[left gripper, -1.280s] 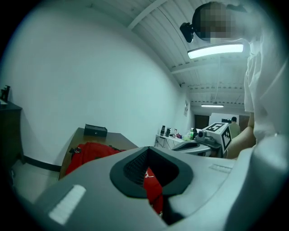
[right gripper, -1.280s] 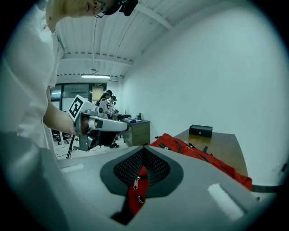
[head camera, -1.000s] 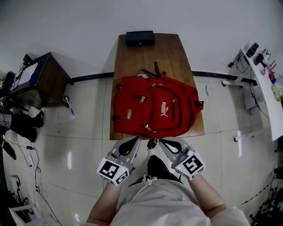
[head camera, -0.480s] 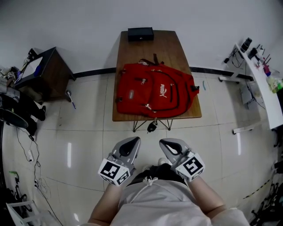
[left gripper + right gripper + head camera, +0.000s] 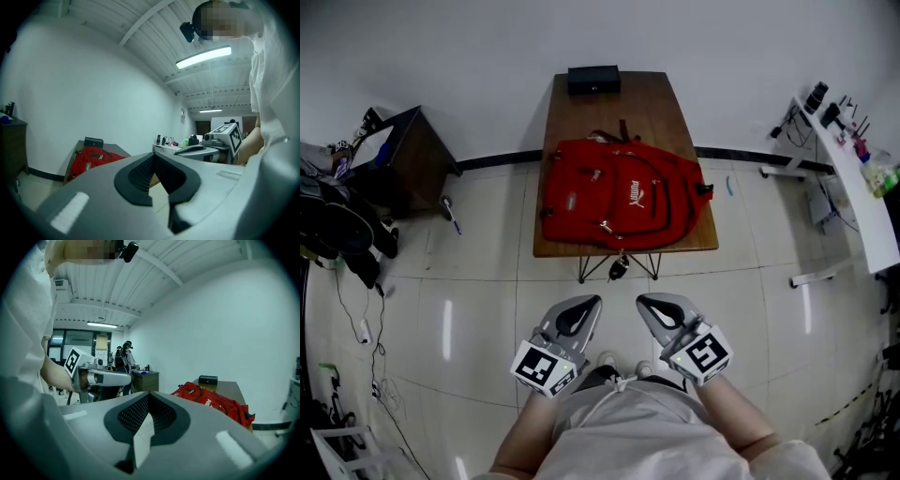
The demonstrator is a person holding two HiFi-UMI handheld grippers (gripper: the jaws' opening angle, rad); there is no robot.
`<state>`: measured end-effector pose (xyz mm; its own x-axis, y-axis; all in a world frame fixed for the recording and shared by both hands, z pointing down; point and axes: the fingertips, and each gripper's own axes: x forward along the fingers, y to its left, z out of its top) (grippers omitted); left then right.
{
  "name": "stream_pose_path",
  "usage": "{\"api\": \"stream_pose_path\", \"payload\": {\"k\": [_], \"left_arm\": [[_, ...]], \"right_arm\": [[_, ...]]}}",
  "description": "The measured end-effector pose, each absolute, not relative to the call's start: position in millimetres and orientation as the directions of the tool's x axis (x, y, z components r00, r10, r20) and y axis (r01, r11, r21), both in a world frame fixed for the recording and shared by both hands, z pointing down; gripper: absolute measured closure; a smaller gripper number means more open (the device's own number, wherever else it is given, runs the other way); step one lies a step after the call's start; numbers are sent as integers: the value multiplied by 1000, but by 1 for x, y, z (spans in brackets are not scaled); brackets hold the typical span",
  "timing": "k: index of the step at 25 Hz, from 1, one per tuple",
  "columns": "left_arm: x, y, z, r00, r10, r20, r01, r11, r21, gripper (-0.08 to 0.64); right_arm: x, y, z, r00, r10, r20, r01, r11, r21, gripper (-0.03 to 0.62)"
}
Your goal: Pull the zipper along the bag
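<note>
Open floor [image 5: 619, 292] separates left gripper [image 5: 590, 302], right gripper [image 5: 646, 303] from table [image 5: 619, 112] edge.

A wide strip of bare tiled floor [image 5: 487, 281] is seen open between the left hand-held gripper [image 5: 589, 302], the right hand-held gripper [image 5: 643, 302] and the near edge of the table [image 5: 670, 117]. The table's near half is mostly taken up by a red backpack [image 5: 619, 197]. Bare wood is seen beyond it, and a black box [image 5: 593, 80] is set at the far edge by the wall. At the left, passage is narrowed by a dark cabinet [image 5: 412, 159] and cables [image 5: 358, 309] strewn on the floor. At the right, a white table [image 5: 853, 197] is placed well apart.
</note>
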<state>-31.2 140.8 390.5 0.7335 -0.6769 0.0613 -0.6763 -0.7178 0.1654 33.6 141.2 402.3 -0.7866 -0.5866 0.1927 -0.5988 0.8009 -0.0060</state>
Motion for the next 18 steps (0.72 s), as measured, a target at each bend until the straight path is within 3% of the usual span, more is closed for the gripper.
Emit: {"api": "stream_pose_path", "payload": {"k": [18], "left_arm": [[-39,134,387,718,-694,58,-694,-706,144,554]], "right_arm": [[31,140,396,-785,-596,168,-601,799,28,586]]}}
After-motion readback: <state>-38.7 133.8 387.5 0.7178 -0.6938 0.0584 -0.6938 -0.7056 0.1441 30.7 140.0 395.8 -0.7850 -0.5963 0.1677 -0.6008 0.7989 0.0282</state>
